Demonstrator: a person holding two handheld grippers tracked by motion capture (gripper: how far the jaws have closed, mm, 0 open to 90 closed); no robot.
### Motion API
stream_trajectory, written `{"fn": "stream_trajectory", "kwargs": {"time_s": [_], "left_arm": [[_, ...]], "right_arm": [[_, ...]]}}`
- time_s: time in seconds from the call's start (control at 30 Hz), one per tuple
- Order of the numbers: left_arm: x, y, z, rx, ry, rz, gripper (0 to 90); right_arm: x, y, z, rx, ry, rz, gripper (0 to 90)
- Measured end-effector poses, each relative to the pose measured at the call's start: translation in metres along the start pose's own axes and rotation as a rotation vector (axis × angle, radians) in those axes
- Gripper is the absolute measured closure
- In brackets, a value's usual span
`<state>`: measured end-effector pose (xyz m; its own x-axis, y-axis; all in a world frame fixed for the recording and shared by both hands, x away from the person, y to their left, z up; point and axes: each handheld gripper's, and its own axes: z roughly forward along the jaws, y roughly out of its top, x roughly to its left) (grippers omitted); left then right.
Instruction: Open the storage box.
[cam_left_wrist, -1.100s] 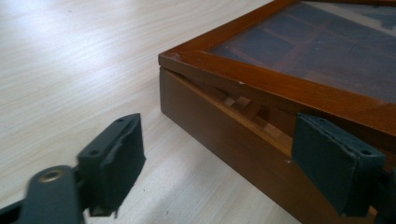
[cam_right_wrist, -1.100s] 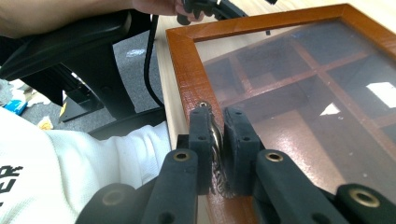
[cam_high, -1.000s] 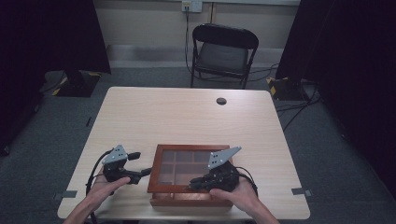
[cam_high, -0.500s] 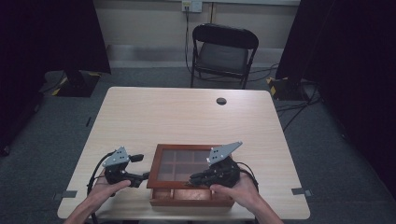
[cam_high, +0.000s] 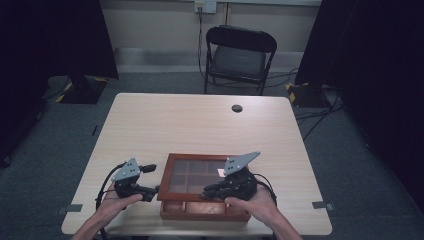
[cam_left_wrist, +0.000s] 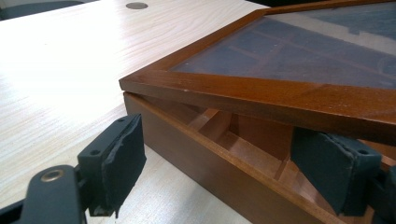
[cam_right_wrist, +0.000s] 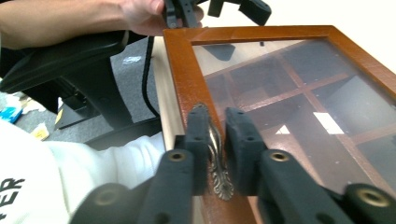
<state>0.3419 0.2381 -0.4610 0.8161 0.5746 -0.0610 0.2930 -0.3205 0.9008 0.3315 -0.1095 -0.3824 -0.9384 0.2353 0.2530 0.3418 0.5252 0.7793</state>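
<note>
A brown wooden box (cam_high: 202, 212) with inner compartments stands at the table's near edge. Its glass-paned lid (cam_high: 196, 173) is tilted up at the front, leaving a gap over the base (cam_left_wrist: 219, 172). My right gripper (cam_right_wrist: 216, 140) is shut on the small brass handle (cam_right_wrist: 220, 179) on the lid's front frame (cam_right_wrist: 184, 70). My left gripper (cam_left_wrist: 224, 170) is open at the box's left front corner, one pad (cam_left_wrist: 116, 161) outside the base wall, the other pad (cam_left_wrist: 334, 172) inside under the raised lid. In the high view, the left gripper (cam_high: 151, 191) touches the box's left side and the right gripper (cam_high: 214, 191) reaches over the front.
The light wooden table (cam_high: 200, 125) stretches away behind the box, with a round black cap (cam_high: 237, 108) near its far edge. A black folding chair (cam_high: 239, 52) stands beyond it. Dark curtains hang at both sides. A white paper scrap (cam_right_wrist: 328, 123) lies under the glass.
The lid's front edge has risen off the base with my right gripper on the handle. My left gripper has moved in to the box's left front corner.
</note>
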Motion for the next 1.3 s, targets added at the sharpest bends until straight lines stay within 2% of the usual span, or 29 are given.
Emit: {"fn": "stream_trajectory", "kwargs": {"time_s": [0.13,0.2,0.27,0.37,0.4,0.47,0.63,0.67,0.7,0.77,0.83,0.87,0.97,1.07,1.3], "left_arm": [[0.0,0.0,-0.001,-0.014,0.0,-0.001,17.5],[0.0,0.001,-0.001,-0.021,0.002,-0.003,17.5],[0.0,0.001,-0.002,-0.024,0.003,-0.002,17.5],[0.0,0.001,-0.002,-0.023,0.005,-0.002,17.5],[0.0,0.002,-0.002,-0.022,0.004,-0.003,18.0],[0.001,0.003,-0.002,-0.03,0.001,0.002,18.4],[0.001,0.005,-0.004,-0.049,0.002,-0.008,18.3],[0.001,0.005,-0.004,-0.048,0.002,-0.011,18.2],[0.0,0.006,-0.004,-0.049,0.003,-0.013,18.0],[-0.001,0.008,-0.004,-0.053,-0.008,-0.017,16.5],[-0.002,0.01,-0.003,-0.059,-0.011,-0.011,16.5],[-0.003,0.011,-0.003,-0.062,-0.016,-0.023,16.4],[-0.002,0.012,-0.003,-0.06,-0.014,-0.013,16.2],[-0.003,0.014,-0.003,-0.082,-0.008,-0.013,16.5],[-0.002,0.017,-0.004,-0.089,-0.016,-0.009,15.9]], "right_arm": [[0.0,0.0,-0.002,-0.027,-0.009,-0.004,66.9],[0.0,0.0,-0.005,-0.039,-0.012,0.001,64.4],[0.0,-0.001,-0.012,-0.057,-0.044,0.01,55.6],[-0.001,-0.004,-0.016,-0.059,-0.061,0.02,51.2],[-0.002,-0.008,-0.021,-0.07,-0.081,0.032,47.3],[-0.003,-0.013,-0.025,-0.081,-0.098,0.04,45.3],[-0.005,-0.023,-0.035,-0.121,-0.124,0.051,37.3],[-0.005,-0.028,-0.04,-0.159,-0.129,0.052,33.6],[-0.005,-0.031,-0.042,-0.175,-0.134,0.052,32.6],[-0.006,-0.036,-0.045,-0.172,-0.155,0.054,29.0],[-0.007,-0.039,-0.047,-0.172,-0.16,0.054,28.8],[-0.008,-0.045,-0.05,-0.179,-0.174,0.063,27.2],[-0.009,-0.051,-0.054,-0.197,-0.188,0.071,26.8],[-0.011,-0.057,-0.056,-0.204,-0.204,0.079,24.0],[-0.011,-0.063,-0.058,-0.24,-0.231,0.057,19.3]]}}
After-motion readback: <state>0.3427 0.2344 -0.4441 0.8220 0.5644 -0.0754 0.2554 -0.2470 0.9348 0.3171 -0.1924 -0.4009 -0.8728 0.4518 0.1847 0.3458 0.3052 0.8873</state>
